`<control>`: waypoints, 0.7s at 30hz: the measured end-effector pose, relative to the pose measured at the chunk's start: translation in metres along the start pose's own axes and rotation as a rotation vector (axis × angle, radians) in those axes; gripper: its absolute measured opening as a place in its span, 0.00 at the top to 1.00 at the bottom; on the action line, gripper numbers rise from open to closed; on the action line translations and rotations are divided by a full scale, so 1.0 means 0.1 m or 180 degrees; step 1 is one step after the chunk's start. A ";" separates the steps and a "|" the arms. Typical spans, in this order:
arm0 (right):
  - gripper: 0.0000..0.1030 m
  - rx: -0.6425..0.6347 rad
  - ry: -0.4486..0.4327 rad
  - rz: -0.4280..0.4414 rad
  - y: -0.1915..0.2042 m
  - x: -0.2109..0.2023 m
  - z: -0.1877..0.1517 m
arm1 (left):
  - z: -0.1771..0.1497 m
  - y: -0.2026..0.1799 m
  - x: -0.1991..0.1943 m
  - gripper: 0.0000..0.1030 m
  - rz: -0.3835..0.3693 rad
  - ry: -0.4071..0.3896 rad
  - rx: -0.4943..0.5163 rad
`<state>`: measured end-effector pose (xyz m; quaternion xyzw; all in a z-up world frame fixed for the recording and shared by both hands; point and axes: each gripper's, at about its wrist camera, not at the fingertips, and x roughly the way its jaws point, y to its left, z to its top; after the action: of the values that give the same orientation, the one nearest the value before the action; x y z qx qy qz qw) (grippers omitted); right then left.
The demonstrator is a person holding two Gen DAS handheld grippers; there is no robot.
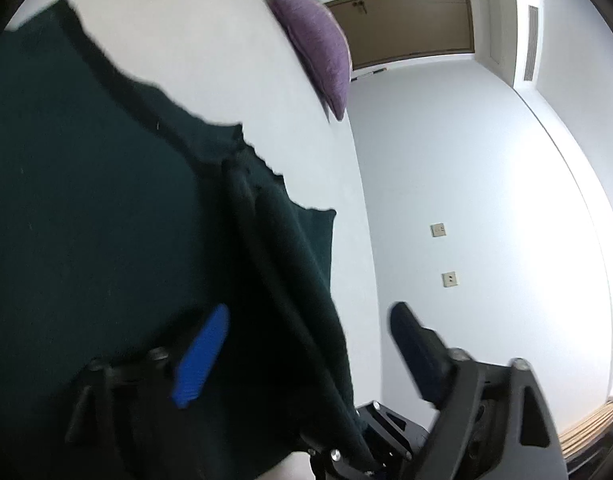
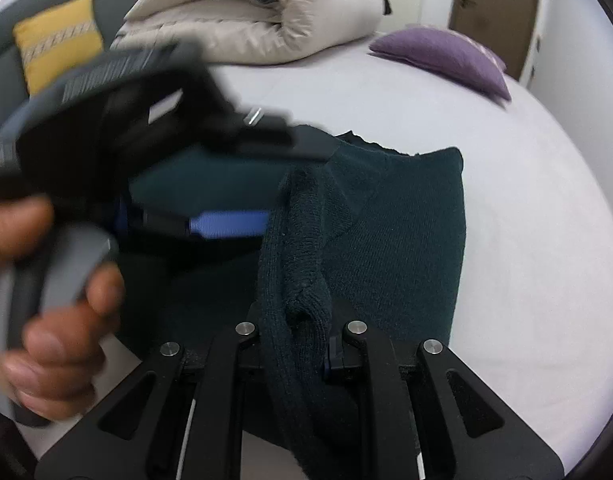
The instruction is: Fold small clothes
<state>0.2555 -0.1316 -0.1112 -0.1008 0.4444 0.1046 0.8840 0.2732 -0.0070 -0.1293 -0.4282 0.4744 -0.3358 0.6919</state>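
White bedding (image 2: 446, 128) fills the background of both views, and on it lies a dark green sweater (image 2: 406, 232), partly folded. Beyond the sweater from the right gripper (image 2: 296, 344) sit a rolled cream duvet (image 2: 266, 12), a purple cushion (image 2: 446, 56) and, off to its left, a yellow cushion (image 2: 54, 40) against a grey headboard.

The right gripper has its two fingers closed on a bunched ridge of the sweater; the cloth rises between them and hides their pads completely. To its left the left gripper (image 2: 226, 224) crosses the view, badly blurred, with one blue pad showing against the sweater. The person's left hand (image 2: 46, 304) wraps its grey handle, also blurred and cut off at the frame edge.

From the left gripper's (image 1: 306, 356) own camera, its fingers stand spread wide apart. A fold of the sweater hangs between them, near the blue pad (image 1: 202, 356); the other pad is in shadow over the white bedding. Most of the sweater fills the left side as a dark mass with little detail.
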 end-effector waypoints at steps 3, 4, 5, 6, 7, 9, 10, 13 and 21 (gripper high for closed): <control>0.88 -0.0068 -0.0018 -0.0018 0.04 -0.01 -0.01 | 0.02 -0.01 0.14 0.20 0.0191 0.0158 0.0038; 0.88 -0.0117 -0.0027 -0.0044 0.08 -0.01 0.00 | 0.02 -0.03 0.21 0.39 0.0221 0.0237 0.0065; 0.88 -0.0139 -0.0025 -0.0041 0.12 0.02 0.02 | 0.02 -0.02 0.30 0.53 0.0231 0.0349 0.0025; 0.87 -0.0148 -0.0021 -0.0017 0.15 0.04 0.03 | 0.03 0.01 0.38 0.77 0.0260 0.0440 -0.0050; 0.84 -0.0157 -0.0016 0.0042 0.16 0.04 0.03 | 0.04 0.02 0.41 0.84 0.0319 0.0451 -0.0071; 0.82 -0.0163 -0.0011 0.0083 0.17 0.01 0.02 | 0.06 0.03 0.40 0.85 0.0357 0.0445 -0.0038; 0.79 -0.0138 -0.0024 0.0189 0.15 -0.04 0.01 | 0.08 0.04 0.36 0.85 0.0336 0.0446 -0.0034; 0.67 0.0117 -0.0140 0.0708 -0.01 -0.29 -0.07 | 0.14 0.06 0.22 0.86 0.0356 0.0448 0.0026; 0.50 0.1122 -0.0662 0.1303 -0.80 -0.58 -0.08 | 0.36 0.17 -0.37 0.86 0.0546 0.0341 0.0196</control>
<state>0.2373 -0.2162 -0.0625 0.1574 0.3738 0.2116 0.8892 0.2967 0.0419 -0.1246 -0.3460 0.5351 -0.3122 0.7046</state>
